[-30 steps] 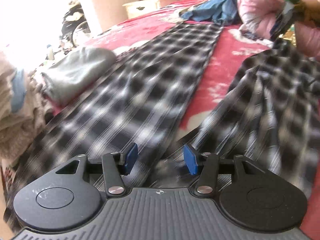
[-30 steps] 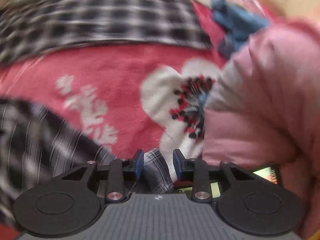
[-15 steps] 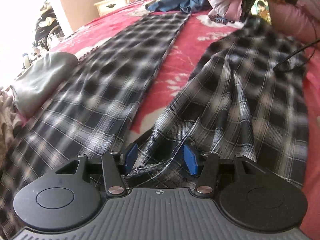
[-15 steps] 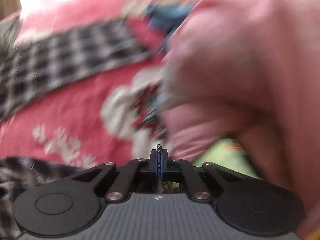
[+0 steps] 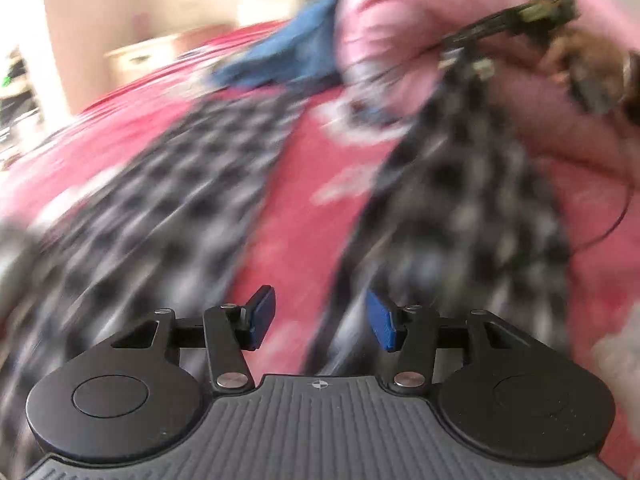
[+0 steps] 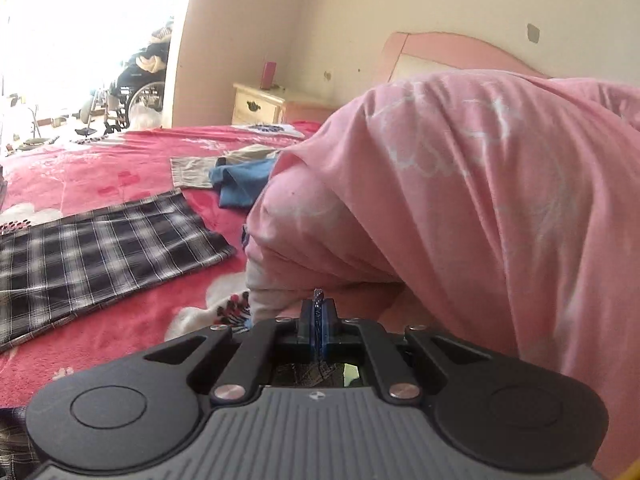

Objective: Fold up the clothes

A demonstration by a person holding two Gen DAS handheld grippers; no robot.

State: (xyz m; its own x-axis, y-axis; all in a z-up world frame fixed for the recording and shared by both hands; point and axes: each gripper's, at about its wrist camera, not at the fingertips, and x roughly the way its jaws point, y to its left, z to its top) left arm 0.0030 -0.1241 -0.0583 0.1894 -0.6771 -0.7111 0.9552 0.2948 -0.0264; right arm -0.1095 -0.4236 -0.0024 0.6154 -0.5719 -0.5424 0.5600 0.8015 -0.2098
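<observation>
The black-and-white plaid cotton trousers (image 5: 152,216) lie spread on the red floral fleece bedspread (image 5: 304,184), one leg running from the lower left of the left wrist view up toward the centre, the other leg (image 5: 460,208) rising along the right side of the frame. That second leg is lifted at its far end, where the right gripper (image 5: 472,62) pinches it in the upper right of the frame; a person's hand (image 5: 588,68) holds that tool.

In the right wrist view the right gripper's fingers (image 6: 326,320) are pressed together on a thin edge of plaid cloth, which shows as a dark sliver between the blue pads. The flat trouser leg (image 6: 104,256) lies at the left of that frame, with a crumpled blue garment (image 6: 240,180) beyond it and a large pink quilt (image 6: 460,208) filling the right.

The left gripper (image 5: 320,320) hangs low over the bedspread at the bottom centre of its own view, its fingers about half apart and opening. The blur leaves it unclear whether cloth lies between them; the pads press on nothing.
</observation>
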